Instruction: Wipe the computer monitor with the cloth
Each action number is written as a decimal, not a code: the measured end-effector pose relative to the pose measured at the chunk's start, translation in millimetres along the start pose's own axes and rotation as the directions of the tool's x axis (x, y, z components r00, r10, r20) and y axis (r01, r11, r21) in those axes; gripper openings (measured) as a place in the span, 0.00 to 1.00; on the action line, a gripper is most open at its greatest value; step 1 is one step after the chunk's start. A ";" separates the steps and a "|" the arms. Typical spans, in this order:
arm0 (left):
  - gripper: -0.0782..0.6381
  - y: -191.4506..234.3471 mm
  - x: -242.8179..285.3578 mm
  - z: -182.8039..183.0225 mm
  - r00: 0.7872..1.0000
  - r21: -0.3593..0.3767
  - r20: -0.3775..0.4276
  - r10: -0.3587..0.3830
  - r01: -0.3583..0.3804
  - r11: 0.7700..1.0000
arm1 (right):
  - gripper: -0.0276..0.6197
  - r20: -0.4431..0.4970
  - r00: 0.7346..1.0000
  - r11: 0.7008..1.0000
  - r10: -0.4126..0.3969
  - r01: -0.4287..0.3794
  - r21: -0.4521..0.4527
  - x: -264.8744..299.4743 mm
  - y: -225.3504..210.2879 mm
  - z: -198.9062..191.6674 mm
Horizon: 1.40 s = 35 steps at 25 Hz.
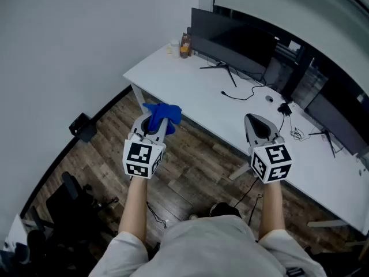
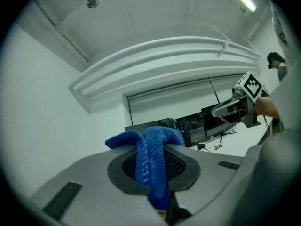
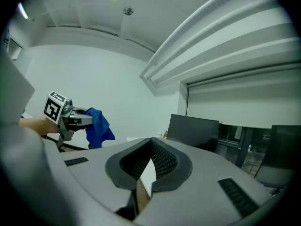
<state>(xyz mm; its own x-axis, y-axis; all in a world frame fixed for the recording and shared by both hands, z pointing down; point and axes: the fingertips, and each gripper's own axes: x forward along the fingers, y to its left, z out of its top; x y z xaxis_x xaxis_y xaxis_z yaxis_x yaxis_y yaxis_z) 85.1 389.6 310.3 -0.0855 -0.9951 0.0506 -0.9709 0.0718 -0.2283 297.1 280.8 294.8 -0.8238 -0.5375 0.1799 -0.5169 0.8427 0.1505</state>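
Your left gripper (image 1: 154, 124) pinches the blue cloth (image 1: 164, 113) between its pads. The fabric bunches above the jaws and hangs down through them, held in the air near the front edge of the white tabletop (image 1: 184, 85). Your right gripper (image 1: 258, 129), alongside, has its jaws pressed together on nothing. The dark monitor (image 1: 230, 42) stands at the tabletop's far side, well apart from the cloth.
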 end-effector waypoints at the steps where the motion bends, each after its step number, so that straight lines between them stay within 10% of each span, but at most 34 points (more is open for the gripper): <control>1: 0.19 3.1 1.4 -2.1 1.000 -0.004 -0.001 0.003 -0.003 1.000 | 0.06 -0.004 1.000 1.000 0.004 -0.004 -0.001 4.5 0.3 -1.2; 12: 0.19 67.8 46.3 -40.1 0.999 -0.022 -0.032 0.003 -0.004 1.000 | 0.06 -0.044 0.999 1.000 -0.016 0.016 0.002 83.0 -2.0 -16.2; 35: 0.19 246.9 354.8 -81.0 0.982 -0.040 -0.026 -0.188 0.187 0.981 | 0.06 -0.002 1.000 1.000 -0.011 0.011 0.025 389.3 -66.8 31.1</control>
<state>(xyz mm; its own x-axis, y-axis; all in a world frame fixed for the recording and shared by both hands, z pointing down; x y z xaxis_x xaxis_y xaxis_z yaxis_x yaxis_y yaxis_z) -203.1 59.8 350.6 0.0934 -0.9886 0.1177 -0.9780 -0.1132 -0.1755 3.7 16.2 324.6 -0.8174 -0.5472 0.1800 -0.5319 0.8370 0.1285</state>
